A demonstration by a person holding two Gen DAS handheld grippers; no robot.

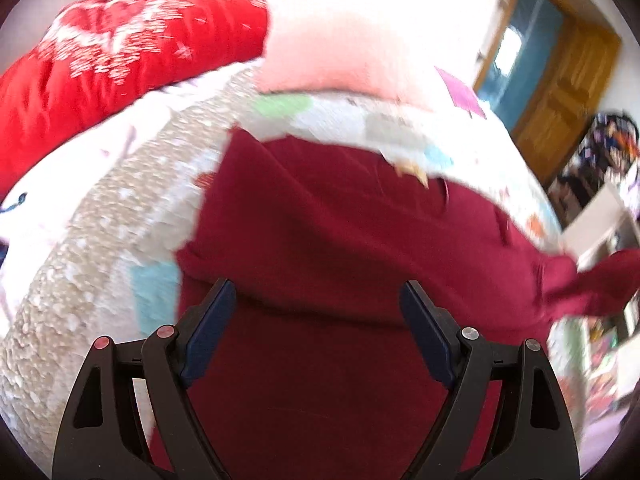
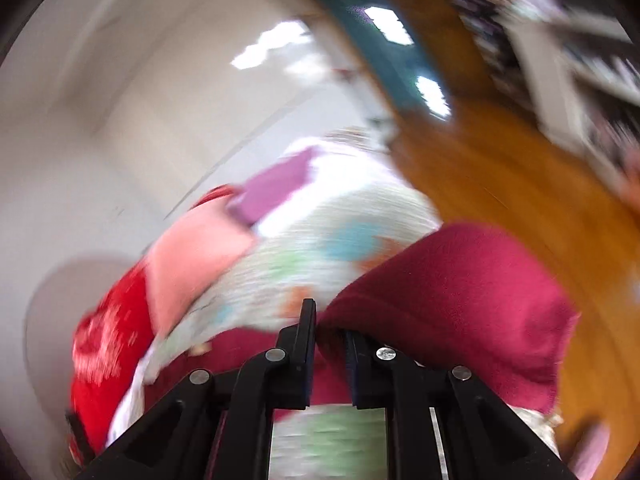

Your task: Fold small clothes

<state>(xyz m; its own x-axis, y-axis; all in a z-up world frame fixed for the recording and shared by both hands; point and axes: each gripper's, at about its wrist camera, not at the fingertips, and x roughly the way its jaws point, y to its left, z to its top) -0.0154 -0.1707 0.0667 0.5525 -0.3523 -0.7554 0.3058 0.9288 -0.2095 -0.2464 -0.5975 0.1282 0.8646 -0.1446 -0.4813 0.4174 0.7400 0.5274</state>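
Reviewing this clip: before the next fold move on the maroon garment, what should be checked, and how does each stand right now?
1. Right gripper clamped on garment: ok, cloth bunched between nearly shut fingers.
2. Left gripper open and free: ok, nothing between its fingers.
3. Left gripper over the garment: ok.
4. Garment flat on the bedspread: not ok, the right end is lifted.
5. Fold line or edges located: cannot tell, motion blur.
6. Red pillow off the garment: ok.

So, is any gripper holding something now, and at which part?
The right gripper is shut on a bunched fold of the dark red garment, near its edge. The left gripper is open above the same cloth, holding nothing.
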